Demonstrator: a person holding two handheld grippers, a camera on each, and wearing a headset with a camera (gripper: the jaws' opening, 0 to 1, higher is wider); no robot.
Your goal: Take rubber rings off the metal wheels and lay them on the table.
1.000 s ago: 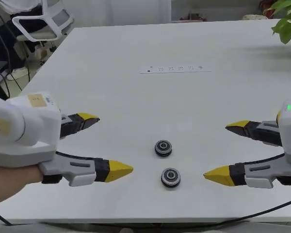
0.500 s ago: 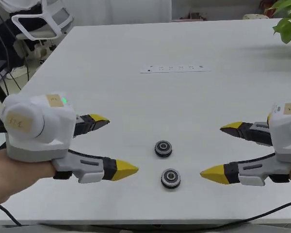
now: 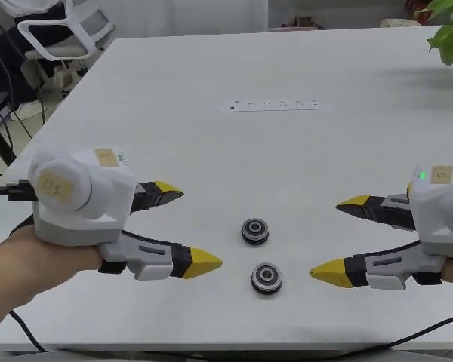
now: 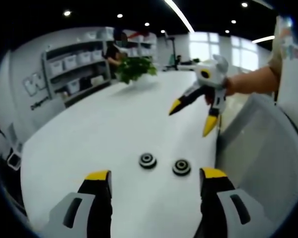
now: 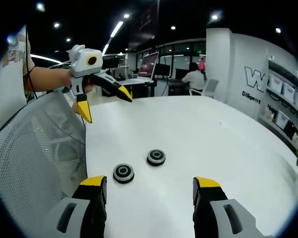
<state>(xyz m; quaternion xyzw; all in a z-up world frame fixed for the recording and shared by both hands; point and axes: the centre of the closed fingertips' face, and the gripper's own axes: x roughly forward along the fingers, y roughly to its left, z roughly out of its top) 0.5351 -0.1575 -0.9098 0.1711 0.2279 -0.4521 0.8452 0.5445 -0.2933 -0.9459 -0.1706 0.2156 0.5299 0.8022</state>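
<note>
The left gripper and right gripper hold their jaws wide, empty. The wheels lie ahead, between them. Best way: one pins a wheel, the other pinches its ring.

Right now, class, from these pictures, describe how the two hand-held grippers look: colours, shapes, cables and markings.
The left gripper and right gripper each have a bulky white-grey body and two tapering jaws: grey, then black, with pointed yellow tips. Tan stickers mark the bodies. A green light glows on the right one. Black cables trail from both.
</note>
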